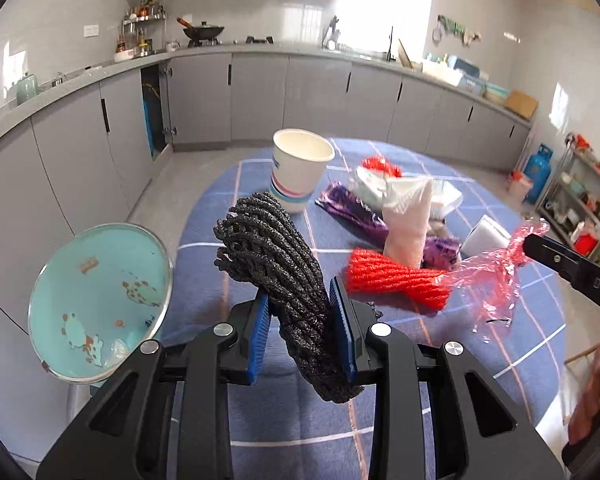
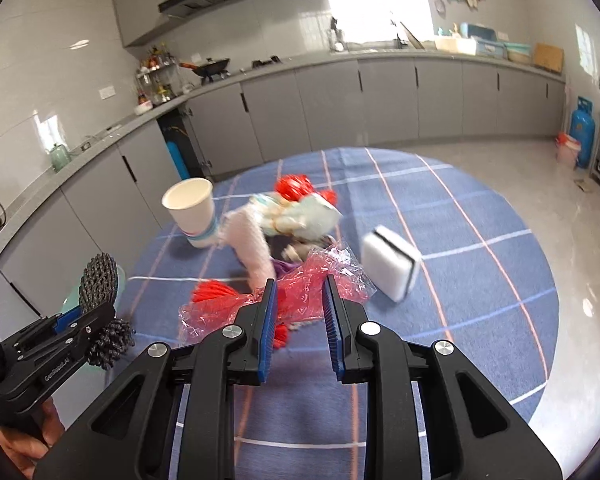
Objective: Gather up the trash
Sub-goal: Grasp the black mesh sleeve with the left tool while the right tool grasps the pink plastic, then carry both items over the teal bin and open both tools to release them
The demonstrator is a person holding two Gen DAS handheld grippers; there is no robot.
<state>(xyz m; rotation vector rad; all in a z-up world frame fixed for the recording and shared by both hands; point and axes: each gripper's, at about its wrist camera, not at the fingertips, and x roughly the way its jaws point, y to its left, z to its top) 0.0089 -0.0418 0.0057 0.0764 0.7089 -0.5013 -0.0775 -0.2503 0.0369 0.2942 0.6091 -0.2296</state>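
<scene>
Both the left handheld gripper [image 1: 303,312] and the right handheld gripper [image 2: 299,312] are matte black plastic with triangular cut-outs, round silver screws, ribbed blue pads [image 1: 259,328] and pale lettering on the side.

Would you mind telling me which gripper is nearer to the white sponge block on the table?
Right. The right gripper, shut on red plastic wrap, sits just beside the white sponge block. The left gripper, holding black foam netting, is farther away, toward the teal stool.
</scene>
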